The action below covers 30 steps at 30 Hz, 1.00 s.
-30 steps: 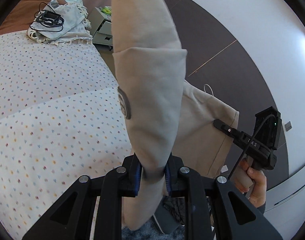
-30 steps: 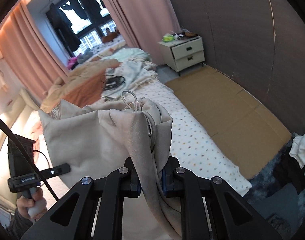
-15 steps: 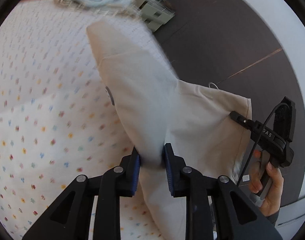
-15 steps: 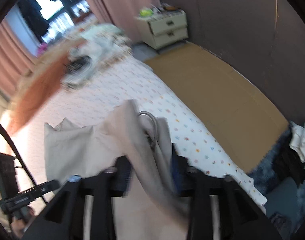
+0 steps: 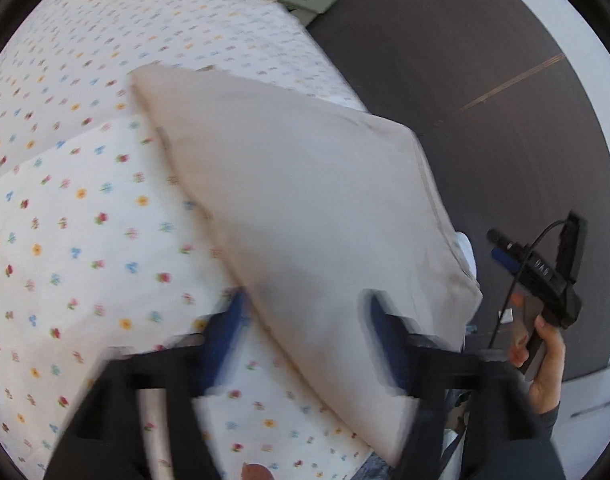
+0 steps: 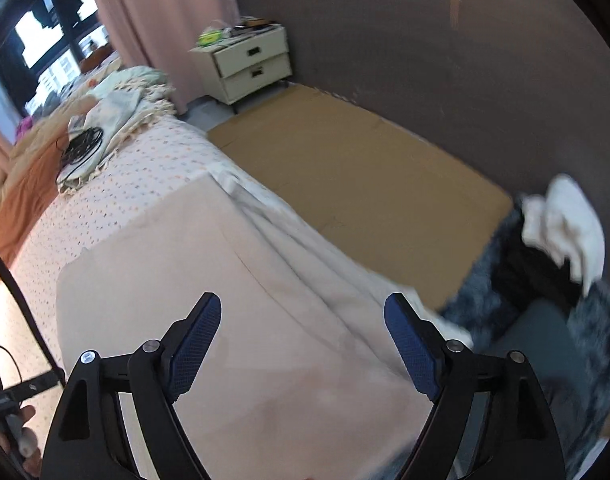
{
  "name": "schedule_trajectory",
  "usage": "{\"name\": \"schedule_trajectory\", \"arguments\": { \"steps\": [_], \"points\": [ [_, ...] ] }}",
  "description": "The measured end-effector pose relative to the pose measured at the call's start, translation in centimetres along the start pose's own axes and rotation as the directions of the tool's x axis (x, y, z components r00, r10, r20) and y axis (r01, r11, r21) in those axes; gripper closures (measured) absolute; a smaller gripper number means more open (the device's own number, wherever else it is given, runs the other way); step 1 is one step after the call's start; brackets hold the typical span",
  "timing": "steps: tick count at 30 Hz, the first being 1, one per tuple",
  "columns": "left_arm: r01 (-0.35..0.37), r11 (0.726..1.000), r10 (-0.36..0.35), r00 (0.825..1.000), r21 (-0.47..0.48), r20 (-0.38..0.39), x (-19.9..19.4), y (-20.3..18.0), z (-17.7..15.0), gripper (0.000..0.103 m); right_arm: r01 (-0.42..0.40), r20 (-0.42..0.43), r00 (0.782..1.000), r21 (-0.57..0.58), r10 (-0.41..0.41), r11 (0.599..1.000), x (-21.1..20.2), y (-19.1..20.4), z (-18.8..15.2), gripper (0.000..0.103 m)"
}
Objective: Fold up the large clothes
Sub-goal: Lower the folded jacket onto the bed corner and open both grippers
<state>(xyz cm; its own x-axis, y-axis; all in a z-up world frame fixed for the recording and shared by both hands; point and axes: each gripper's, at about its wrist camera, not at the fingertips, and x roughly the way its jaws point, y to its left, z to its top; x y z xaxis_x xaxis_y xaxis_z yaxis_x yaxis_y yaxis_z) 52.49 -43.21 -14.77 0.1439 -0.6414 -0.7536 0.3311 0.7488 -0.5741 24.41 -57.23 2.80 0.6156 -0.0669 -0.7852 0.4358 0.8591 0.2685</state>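
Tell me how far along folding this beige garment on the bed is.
Done: the beige garment lies on the floral bedsheet as a flat folded panel. In hand: nothing; the left gripper and right gripper are both opening, fingers clear of the cloth. Left: perhaps another fold or smoothing; one edge hangs near the bed's side.

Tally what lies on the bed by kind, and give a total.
Beige garment: 1
Fringed cream blanket: 1
Black cable bundle: 1
Orange cover: 1
Total: 4
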Motion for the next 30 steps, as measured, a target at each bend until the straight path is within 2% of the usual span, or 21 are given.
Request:
{"name": "schedule_trajectory", "arguments": {
  "steps": [1, 4, 7, 10, 11, 13, 16, 19, 20, 22, 28, 30],
  "points": [
    [0.007, 1.0, -0.007, 1.0, 0.023, 0.013, -0.3, -0.5, -0.3, 0.012, -0.005, 0.002, 1.0, 0.023, 0.005, 1.0, -0.7, -1.2, -1.0, 0.02],
    [-0.005, 0.996, 0.004, 1.0, 0.088, 0.008, 0.1, -2.0, -0.7, 0.012, -0.029, 0.015, 0.999, 0.088, 0.028, 0.996, -2.0, -3.8, -3.4, 0.02],
    [-0.015, 0.996, 0.015, 1.0, 0.093, -0.002, 0.3, -2.8, -1.6, 0.012, -0.083, 0.041, 0.996, 0.163, 0.077, 0.983, -3.3, -6.3, -5.7, 0.02],
    [-0.025, 0.995, 0.028, 0.999, 0.098, -0.03, 1.2, -3.3, -2.5, 0.012, -0.101, 0.017, 0.995, 0.209, 0.1, 0.973, -2.2, -7.4, -6.5, 0.023],
    [-0.03, 0.994, 0.034, 0.999, 0.102, -0.038, 1.5, -3.3, -2.8, 0.012, -0.114, 0.012, 0.993, 0.221, 0.115, 0.969, -1.9, -7.8, -6.6, 0.028],
    [-0.029, 0.994, 0.035, 0.998, 0.104, -0.057, 2.1, -3.4, -3.4, 0.012, -0.154, -0.003, 0.987, 0.246, 0.16, 0.957, -1.1, -8.5, -6.6, 0.053],
    [-0.022, 0.993, 0.031, 0.997, 0.113, -0.072, 2.6, -3.2, -3.9, 0.012, -0.18, -0.012, 0.982, 0.28, 0.19, 0.943, 0.9, -9.3, -5.2, 0.074],
    [-0.014, 0.994, 0.022, 0.997, 0.11, -0.073, 3.2, -3.1, -4.1, 0.012, -0.216, 0.029, 0.976, 0.304, 0.218, 0.928, 0.9, -10.9, -4.4, 0.093],
    [0.001, 0.995, 0.006, 0.997, 0.1, -0.072, 3.4, -3.0, -4.2, 0.013, -0.231, 0.047, 0.973, 0.308, 0.227, 0.923, 0.5, -11.3, -4.0, 0.094],
    [0.024, 0.997, -0.019, 0.997, 0.078, -0.071, 3.9, -2.7, -4.0, 0.025, -0.23, 0.075, 0.973, 0.3, 0.218, 0.926, -0.2, -12.1, -2.9, 0.098],
    [0.035, 0.998, -0.033, 0.999, 0.048, -0.039, 5.6, -2.8, -3.2, 0.026, -0.15, 0.077, 0.988, 0.348, 0.131, 0.926, 0.0, -15.4, -1.2, 0.098],
    [0.038, 0.998, -0.036, 0.999, 0.052, -0.032, 5.6, -2.8, -3.2, 0.026, -0.152, 0.047, 0.988, 0.347, 0.145, 0.925, 0.7, -16.1, -1.2, 0.097]
  ]
}}
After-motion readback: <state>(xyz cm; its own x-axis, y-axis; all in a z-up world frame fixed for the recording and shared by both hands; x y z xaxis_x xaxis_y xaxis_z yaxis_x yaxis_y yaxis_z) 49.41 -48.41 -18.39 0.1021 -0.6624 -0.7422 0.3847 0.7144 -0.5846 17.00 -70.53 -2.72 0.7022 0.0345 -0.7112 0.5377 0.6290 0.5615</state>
